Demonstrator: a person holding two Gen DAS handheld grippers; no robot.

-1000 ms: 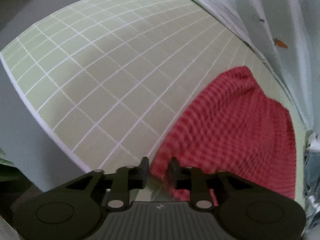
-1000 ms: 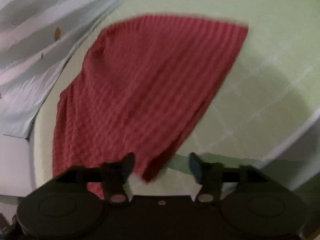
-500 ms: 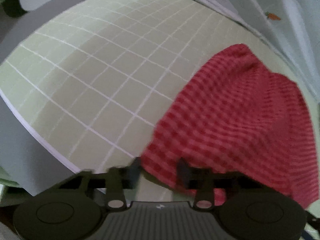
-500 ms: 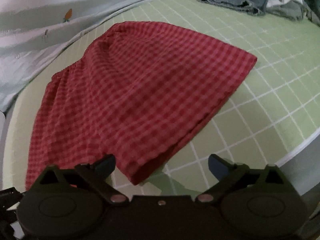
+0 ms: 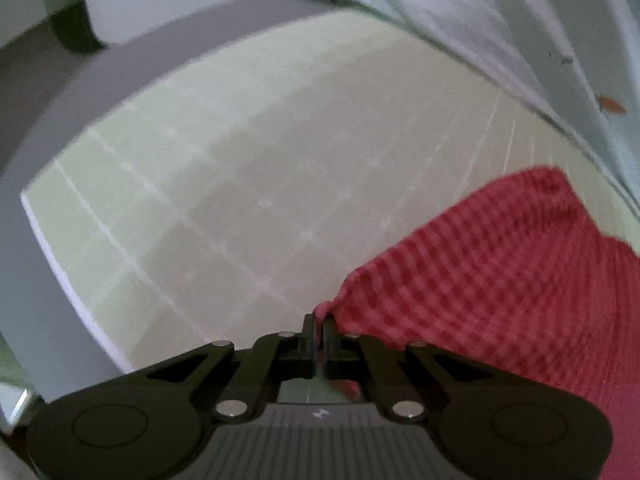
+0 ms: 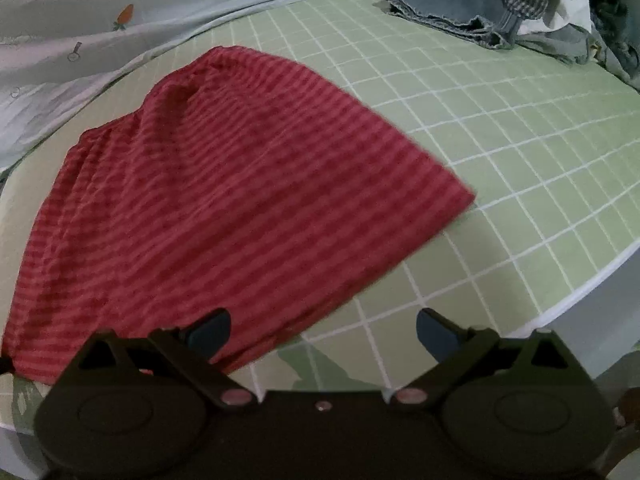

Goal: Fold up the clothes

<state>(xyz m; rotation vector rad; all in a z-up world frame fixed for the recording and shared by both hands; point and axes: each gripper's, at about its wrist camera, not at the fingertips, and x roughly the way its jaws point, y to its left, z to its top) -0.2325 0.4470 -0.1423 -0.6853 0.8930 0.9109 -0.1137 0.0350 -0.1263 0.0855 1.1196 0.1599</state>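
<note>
A red checked garment (image 6: pixel 240 184) lies spread on the green gridded mat (image 6: pixel 520 128). In the left wrist view the garment (image 5: pixel 500 280) fills the lower right. My left gripper (image 5: pixel 319 322) is shut on the garment's near corner, which bunches between the fingers. My right gripper (image 6: pixel 323 328) is open wide and empty, just above the garment's near edge; its left finger (image 6: pixel 208 330) overlaps the cloth and its right finger (image 6: pixel 436 330) is over bare mat.
A pale printed sheet (image 6: pixel 80 40) runs along the mat's far side, also in the left wrist view (image 5: pixel 520 20). A heap of denim and checked clothes (image 6: pixel 500 4) sits at the far right. The mat's edge (image 6: pixel 580 296) drops off at near right.
My left gripper closed on the garment's corner. My right gripper opened wide and drew back from the garment's edge, which now lies flat.
</note>
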